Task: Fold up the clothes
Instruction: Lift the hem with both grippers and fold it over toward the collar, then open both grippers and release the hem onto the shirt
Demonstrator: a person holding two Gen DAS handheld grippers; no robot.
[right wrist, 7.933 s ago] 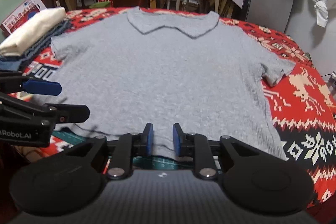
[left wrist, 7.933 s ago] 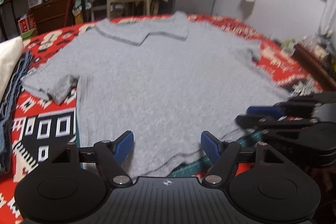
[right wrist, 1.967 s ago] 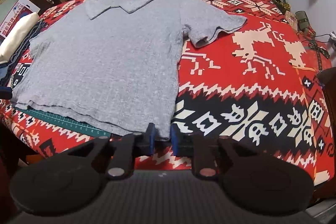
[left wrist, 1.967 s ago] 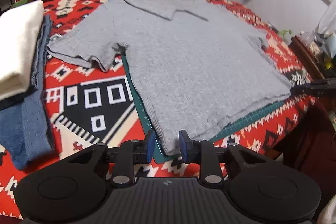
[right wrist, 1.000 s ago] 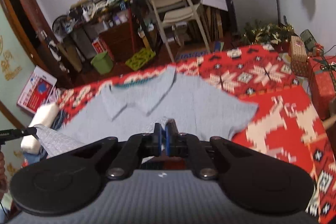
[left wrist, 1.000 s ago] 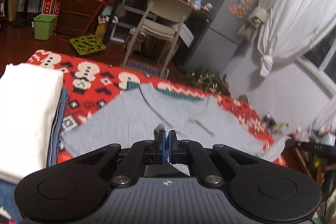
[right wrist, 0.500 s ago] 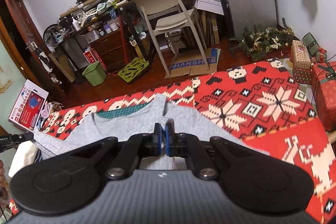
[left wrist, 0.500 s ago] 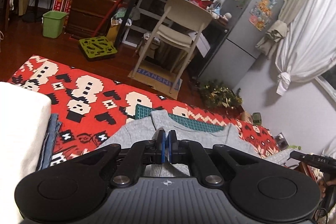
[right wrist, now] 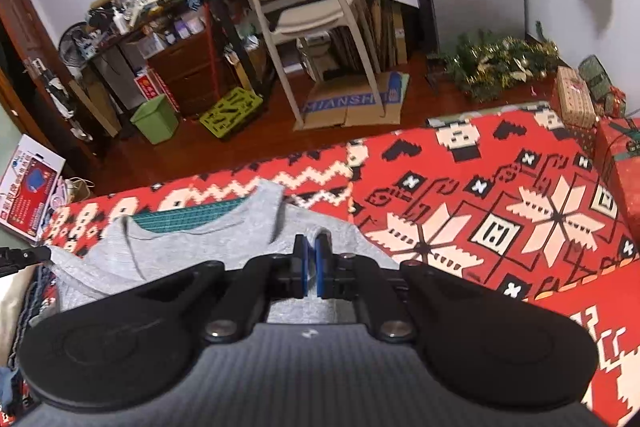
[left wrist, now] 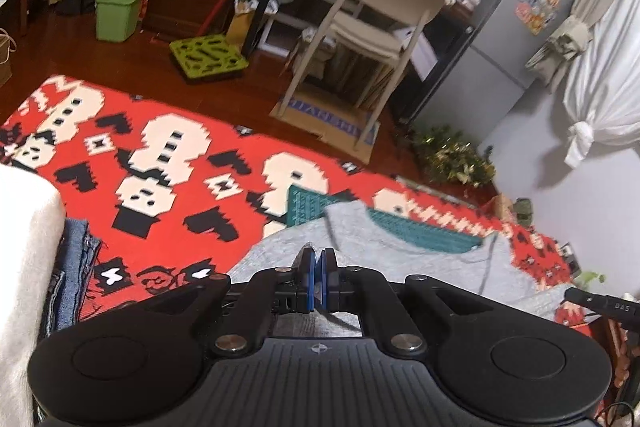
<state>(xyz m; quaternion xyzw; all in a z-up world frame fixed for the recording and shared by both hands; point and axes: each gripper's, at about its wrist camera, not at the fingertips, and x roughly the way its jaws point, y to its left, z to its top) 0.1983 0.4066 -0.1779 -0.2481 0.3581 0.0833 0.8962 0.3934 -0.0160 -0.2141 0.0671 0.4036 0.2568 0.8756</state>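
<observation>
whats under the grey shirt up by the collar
A teal cutting mat shows through the neck opening of the grey shirt, lying on the red patterned cloth. How far the mat runs under the shirt is hidden.

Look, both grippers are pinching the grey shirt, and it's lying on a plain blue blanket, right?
Not quite. Both grippers are pinching the grey shirt, the left gripper and the right gripper each shut on its fabric. But the blanket isn't plain blue: it is red with white and black patterns, as the right wrist view shows clearly.
</observation>
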